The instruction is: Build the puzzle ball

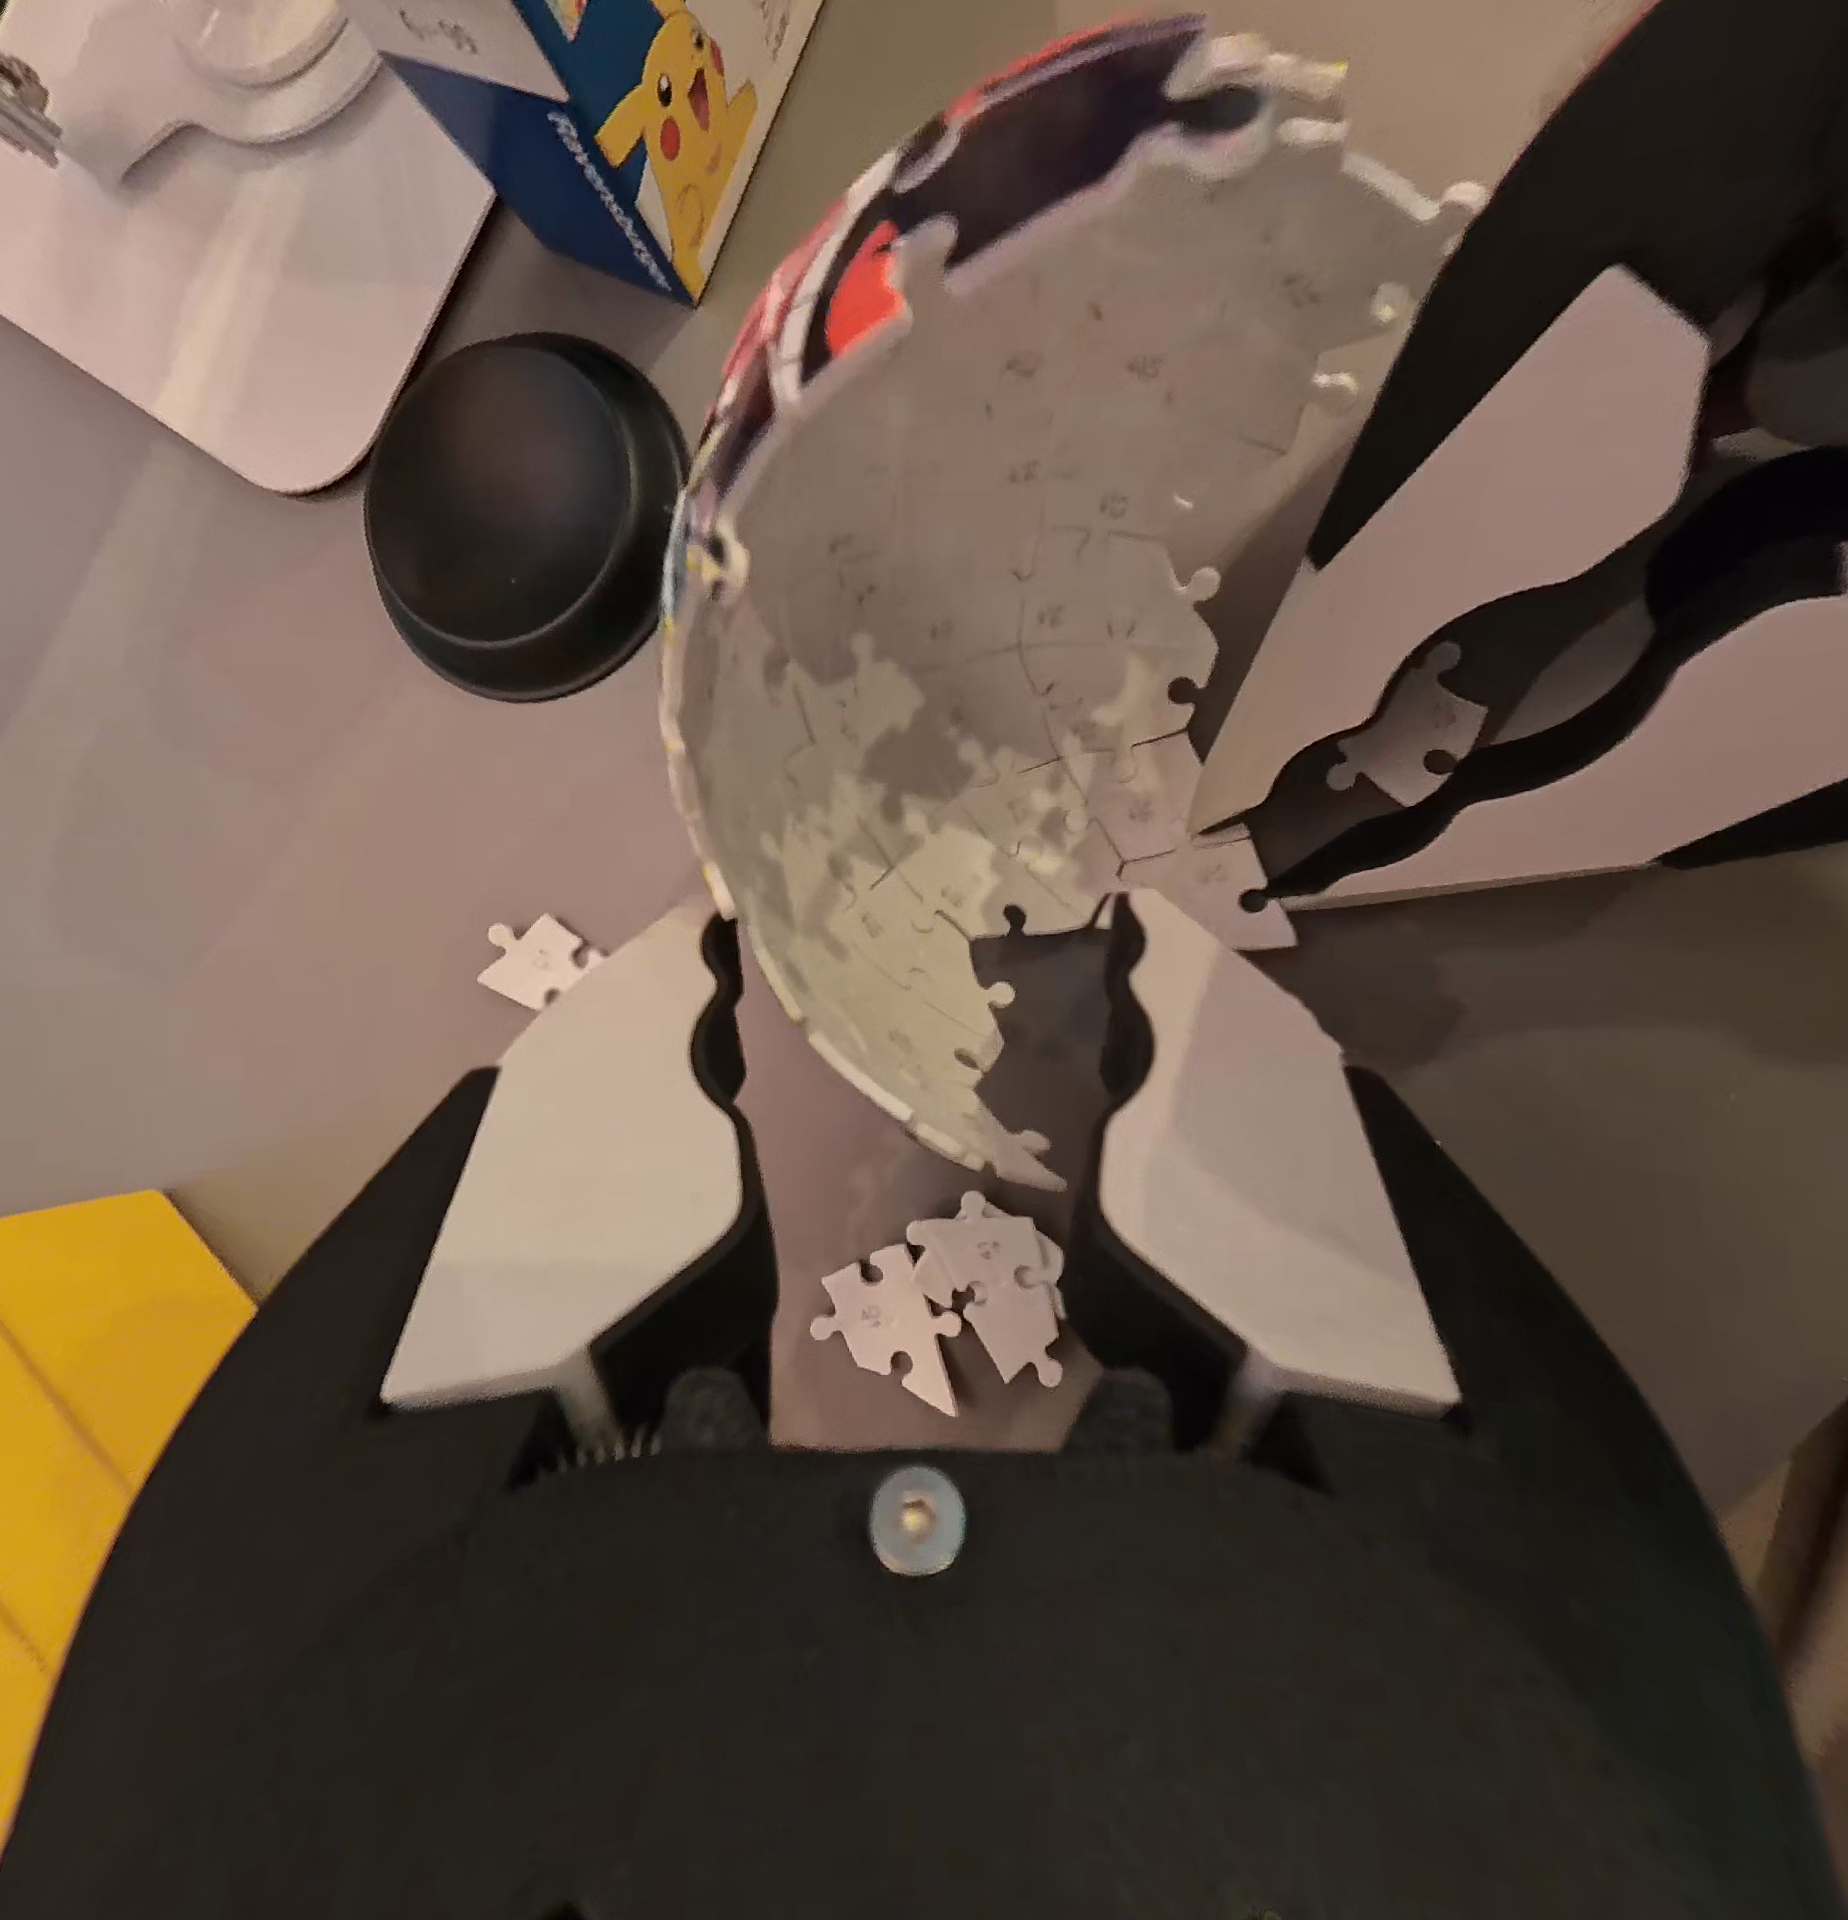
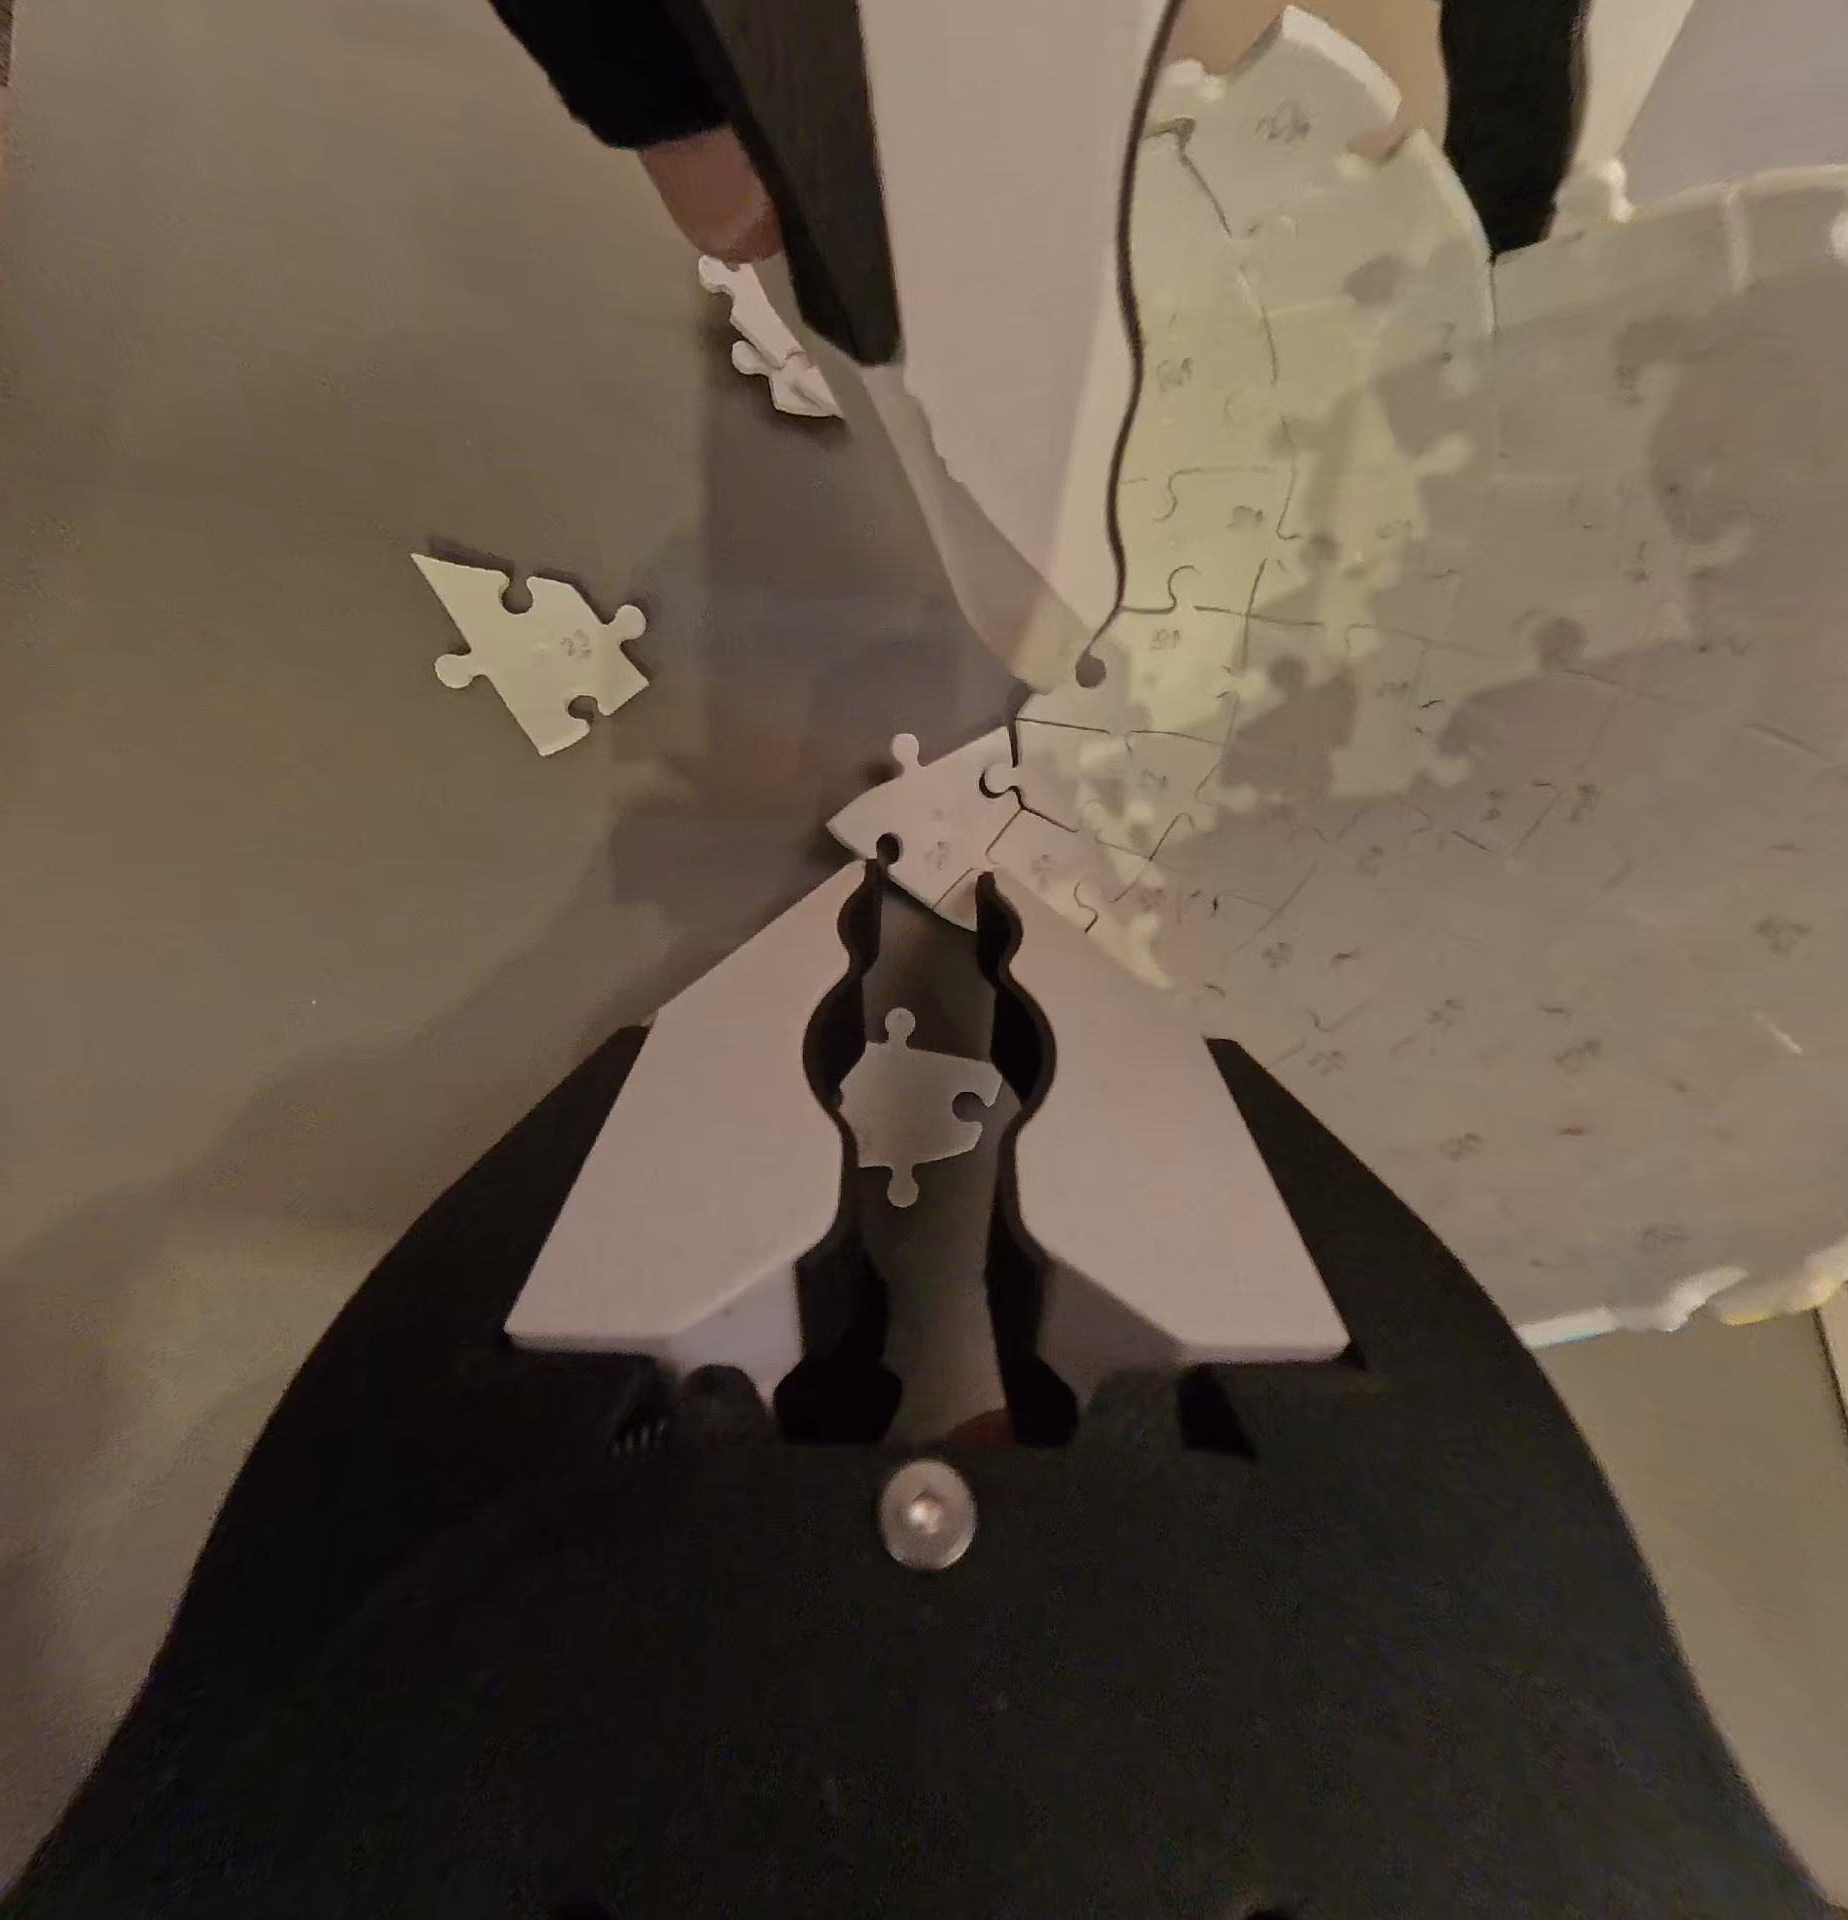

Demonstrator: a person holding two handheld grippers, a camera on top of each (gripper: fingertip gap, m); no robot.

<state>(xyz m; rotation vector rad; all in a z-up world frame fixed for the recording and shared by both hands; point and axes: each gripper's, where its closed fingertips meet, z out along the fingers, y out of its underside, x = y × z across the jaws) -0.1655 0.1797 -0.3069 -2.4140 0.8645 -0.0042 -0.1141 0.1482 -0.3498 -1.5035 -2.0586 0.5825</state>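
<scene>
The half-built puzzle ball is a curved shell; its white numbered inside faces me and red and black print shows on the outside. My left gripper is closed on the shell's lower part, jaws wide, one finger on each side. The shell also fills the right of the right wrist view. My right gripper is shut on a white puzzle piece held deep between its fingers. Its tips touch an edge piece of the shell. The right gripper also shows in the left wrist view.
On the grey table lie loose white pieces, one more, another and two by a person's fingertip. A black round stand, a blue box, a white board and a yellow sheet sit to the left.
</scene>
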